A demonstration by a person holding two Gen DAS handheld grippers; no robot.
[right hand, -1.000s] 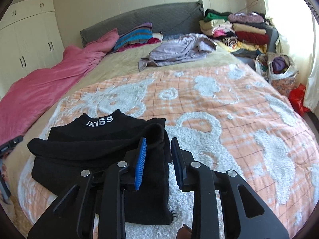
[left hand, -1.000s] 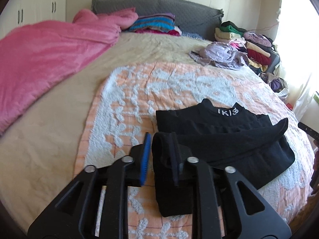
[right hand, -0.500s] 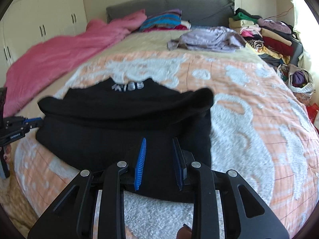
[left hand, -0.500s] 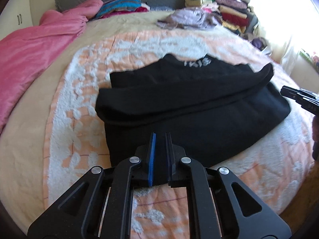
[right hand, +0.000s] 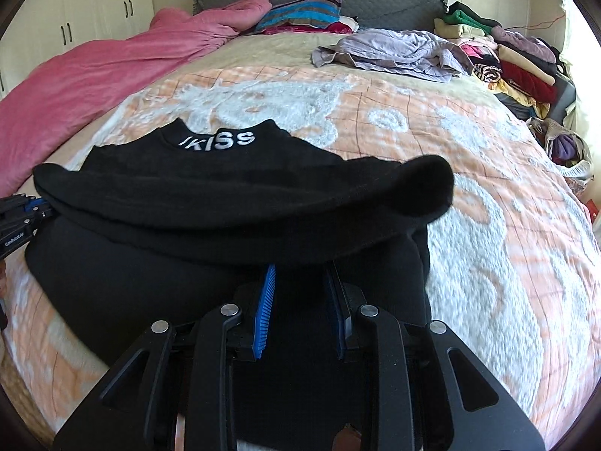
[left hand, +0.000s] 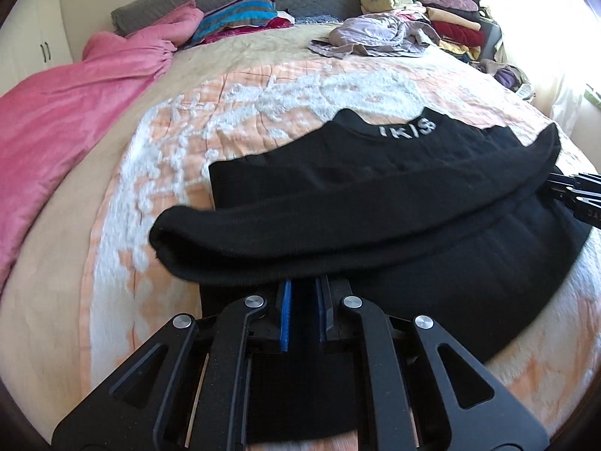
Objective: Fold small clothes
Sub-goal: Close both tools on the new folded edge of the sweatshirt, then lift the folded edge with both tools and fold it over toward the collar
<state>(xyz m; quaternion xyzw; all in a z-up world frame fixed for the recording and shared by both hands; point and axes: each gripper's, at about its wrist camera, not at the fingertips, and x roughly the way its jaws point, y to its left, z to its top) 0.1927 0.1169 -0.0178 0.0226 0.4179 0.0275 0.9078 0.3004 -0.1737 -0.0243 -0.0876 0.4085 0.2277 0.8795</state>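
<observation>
Left hand-held gripper [left hand: 302,310]: blue pads drawn close with black cloth between them, gripping the near hem of the black sweater [left hand: 394,203] at its left end.
Right hand-held gripper [right hand: 300,308]: pads stand wider apart, with black cloth between them at the hem's right end; whether they pinch it I cannot tell.
Step in hand: judging by the pose, the bottom-to-top fold, with both grippers at the near hem.
Next move: likely lift both hem ends together and carry them evenly toward the collar, keeping the edge taut so it lands square.
Sweater, place: on the orange-and-white blanket [right hand: 488,225], near the foot edge of the bed [left hand: 240,49].
Sweater, look: black knit, white "IKISS" lettering at the collar [right hand: 218,139]; sleeves folded across the body as a thick band.
</observation>
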